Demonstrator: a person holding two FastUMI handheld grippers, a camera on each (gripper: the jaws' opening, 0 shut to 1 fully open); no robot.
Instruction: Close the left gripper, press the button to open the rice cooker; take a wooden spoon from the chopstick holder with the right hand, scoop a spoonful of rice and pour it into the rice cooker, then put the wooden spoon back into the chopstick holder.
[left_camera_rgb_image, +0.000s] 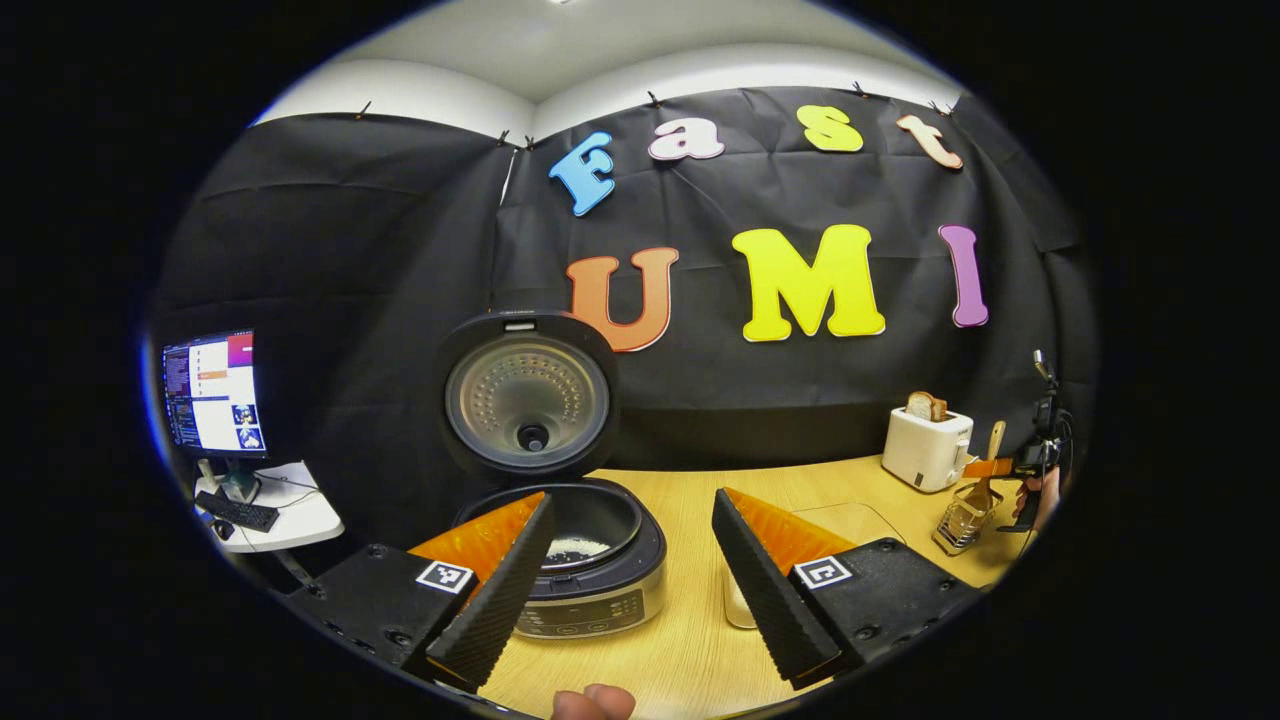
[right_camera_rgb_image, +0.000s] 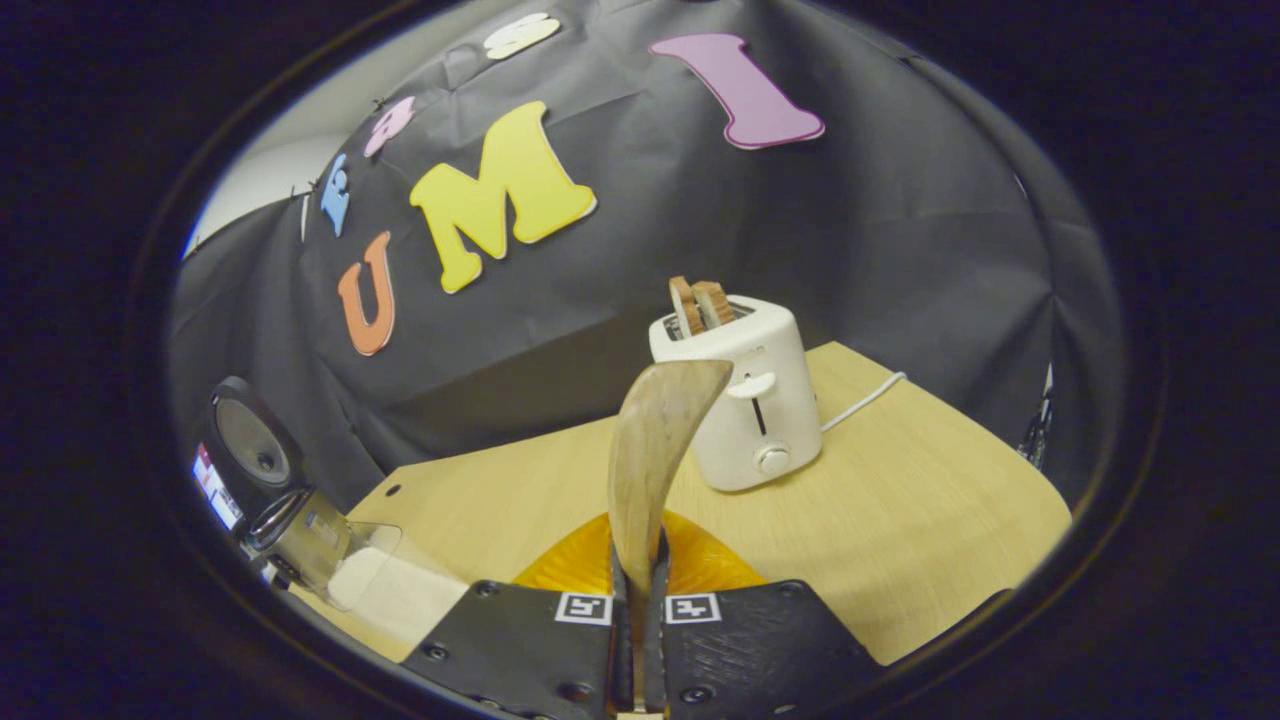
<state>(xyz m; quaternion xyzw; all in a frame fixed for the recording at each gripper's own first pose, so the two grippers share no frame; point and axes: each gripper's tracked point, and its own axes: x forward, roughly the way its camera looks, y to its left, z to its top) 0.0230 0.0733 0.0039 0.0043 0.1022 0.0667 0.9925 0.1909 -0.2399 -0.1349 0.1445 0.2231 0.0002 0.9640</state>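
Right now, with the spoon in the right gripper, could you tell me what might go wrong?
The wooden spoon is pinched low on its handle in the right gripper, so it might twist when scooping. The rice cooker lid stands open near the left gripper, which could knock it. The toaster stands close behind the spoon.

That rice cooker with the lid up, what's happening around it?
A person is working with a pair of tongs in each hand. The rice cooker on the table stands open, its lid tipped up, and the left tongs hang open in front of it. The right tongs are clamped on the handle of a wooden spoon, its bowl pointing up near the toaster.
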